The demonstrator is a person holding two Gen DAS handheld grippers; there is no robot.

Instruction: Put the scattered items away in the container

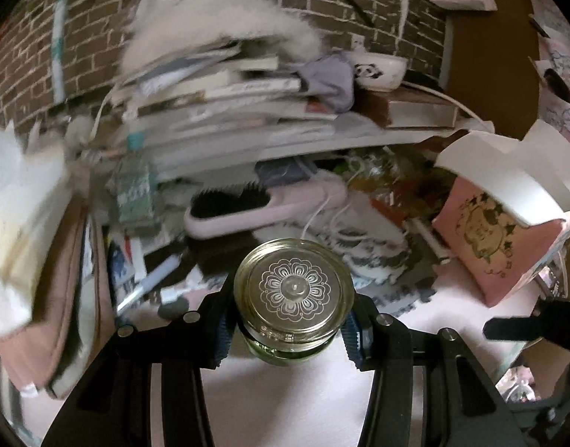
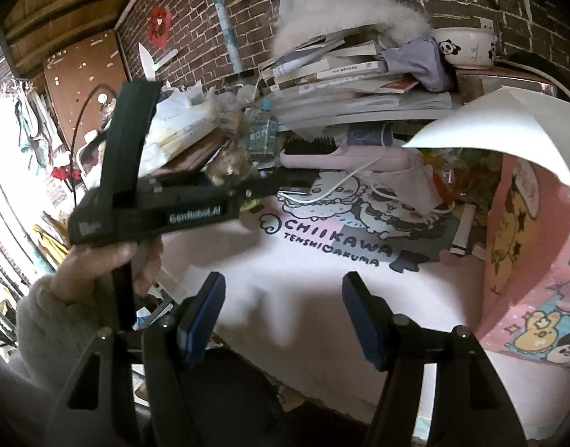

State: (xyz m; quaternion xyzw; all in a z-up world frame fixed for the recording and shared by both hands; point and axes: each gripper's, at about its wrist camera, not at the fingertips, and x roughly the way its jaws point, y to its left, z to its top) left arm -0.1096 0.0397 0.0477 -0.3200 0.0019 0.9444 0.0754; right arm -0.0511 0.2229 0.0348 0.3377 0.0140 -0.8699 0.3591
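My left gripper point(image 1: 289, 329) is shut on a small glass jar point(image 1: 292, 298) with a gold lid engraved with a flower, held above the pink desk mat point(image 1: 285, 402). My right gripper point(image 2: 283, 320) is open and empty over the mat point(image 2: 303, 290). The left gripper's black body point(image 2: 165, 205), in a hand, shows at the left of the right wrist view; the jar is hidden there. A pink cartoon paper bag point(image 1: 497, 238) with a white flap stands at the right; it also shows in the right wrist view point(image 2: 534, 260).
A pink hairbrush point(image 1: 262, 205) with a white cable lies at the back of the mat. A water bottle point(image 2: 262, 130), a messy stack of books point(image 1: 229, 93), a panda bowl point(image 1: 382, 69) and a brick wall stand behind. A black marker point(image 2: 462, 231) lies beside the bag.
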